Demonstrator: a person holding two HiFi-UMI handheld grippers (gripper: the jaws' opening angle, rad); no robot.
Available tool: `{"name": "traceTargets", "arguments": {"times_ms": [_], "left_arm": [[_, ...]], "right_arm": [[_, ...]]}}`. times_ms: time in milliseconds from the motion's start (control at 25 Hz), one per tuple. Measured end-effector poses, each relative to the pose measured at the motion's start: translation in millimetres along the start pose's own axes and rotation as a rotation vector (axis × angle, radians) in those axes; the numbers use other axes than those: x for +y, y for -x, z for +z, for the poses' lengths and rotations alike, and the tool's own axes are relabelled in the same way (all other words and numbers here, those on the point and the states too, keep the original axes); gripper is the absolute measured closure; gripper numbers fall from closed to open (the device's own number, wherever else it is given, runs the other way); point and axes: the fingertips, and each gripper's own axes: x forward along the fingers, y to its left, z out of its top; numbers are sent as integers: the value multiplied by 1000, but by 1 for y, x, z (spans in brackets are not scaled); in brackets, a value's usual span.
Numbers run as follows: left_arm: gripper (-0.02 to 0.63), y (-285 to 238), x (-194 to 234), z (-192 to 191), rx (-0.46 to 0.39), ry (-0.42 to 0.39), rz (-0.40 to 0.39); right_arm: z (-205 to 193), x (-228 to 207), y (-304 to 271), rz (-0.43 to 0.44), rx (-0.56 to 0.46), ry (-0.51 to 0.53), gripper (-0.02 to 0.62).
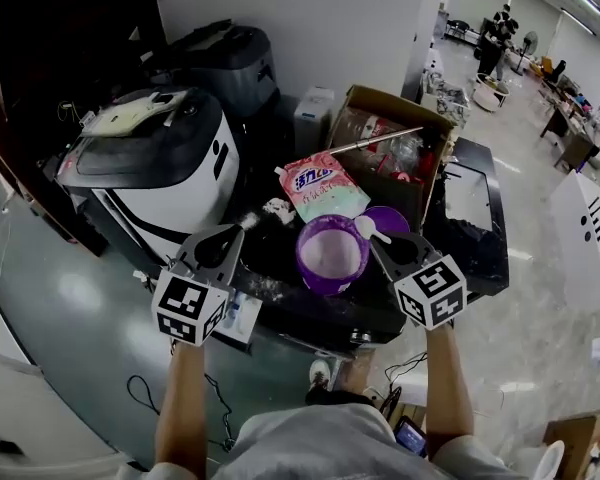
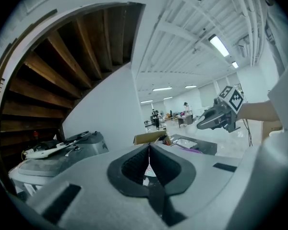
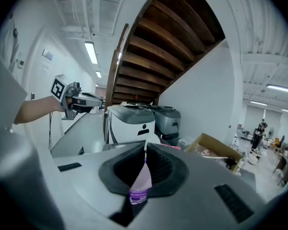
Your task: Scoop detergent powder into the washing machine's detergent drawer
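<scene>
A purple tub of white detergent powder stands on the dark table, with its purple lid beside it. My right gripper is shut on the handle of a white scoop, which hangs over the tub's right rim. In the right gripper view the tub shows through the slit below the closed jaws of that gripper. My left gripper hovers left of the tub, its jaws shut in the left gripper view. A white washing machine stands at the left; I cannot see its drawer.
A pink and green detergent pouch lies behind the tub. An open cardboard box of clutter sits at the back right. A second grey machine stands behind the white one. Cables lie on the floor.
</scene>
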Motion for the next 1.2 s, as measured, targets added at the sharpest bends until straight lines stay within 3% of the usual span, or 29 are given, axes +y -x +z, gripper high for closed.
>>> {"name": "traceTargets", "arguments": {"times_ms": [200,480,840,1200], "left_arm": [[595,-47,14,-5,21,10,9],[595,-69,36,-30,62,32,0],[595,-68,66,-60,78,80,-22],[595,-67,70,-80,93,110,-59]], "right_arm": [[-13,-15,-51,127,103,54,589],[-40,7,-94,277,248,72,589],[-80,29,-129,288,434,146,589],[-92,40,-147,306,566,263,589]]}}
